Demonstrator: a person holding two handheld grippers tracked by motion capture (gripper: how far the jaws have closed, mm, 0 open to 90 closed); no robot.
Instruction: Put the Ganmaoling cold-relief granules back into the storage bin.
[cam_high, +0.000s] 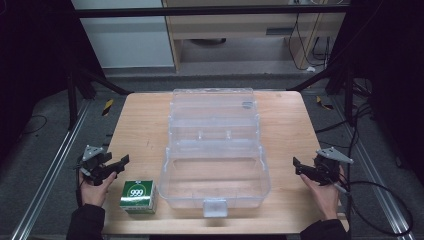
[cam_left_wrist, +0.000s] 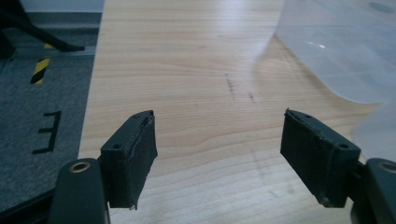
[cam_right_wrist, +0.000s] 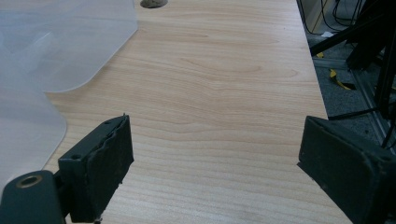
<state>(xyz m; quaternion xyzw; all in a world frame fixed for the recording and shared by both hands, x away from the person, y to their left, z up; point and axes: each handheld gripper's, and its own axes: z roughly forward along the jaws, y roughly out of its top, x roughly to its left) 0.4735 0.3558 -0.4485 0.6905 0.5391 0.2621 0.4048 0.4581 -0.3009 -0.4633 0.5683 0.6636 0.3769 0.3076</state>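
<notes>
Your left tool (cam_high: 121, 163) is hovering at the counter's (cam_high: 145, 125) left edge, jaws standing apart with only bare wood between them, so it is released and gripping nothing. In the left gripper view the pads (cam_left_wrist: 135, 158) are sitting wide with wood grain showing through the gap.

Your right tool (cam_high: 298, 166) is mirroring that at the right edge: jaws spread, nothing between them, released. In the right gripper view one pad (cam_right_wrist: 105, 163) is sitting low left and the other low right, with plain counter ahead.

The box (cam_high: 216, 150) is sitting between the two tools, clear plastic, lid lying open and flat on the far side, latch tab facing you. It is lying off to the right of the left tool and off to the left of the right tool, apart from both. In the left gripper view its clear edge (cam_left_wrist: 336, 51) is showing ahead and to the right of the jaws; in the right gripper view its edge (cam_right_wrist: 60, 46) is showing ahead and to the left.

The carton (cam_high: 137, 196), green and white and marked 999, is standing just right of your left hand (cam_high: 95, 187), nearer to you than the tool tips, close beside the box's near left corner. Neither tool is touching it.

Your right hand (cam_high: 324, 192) is holding its tool near the counter's right edge, cable trailing off to the right.
</notes>
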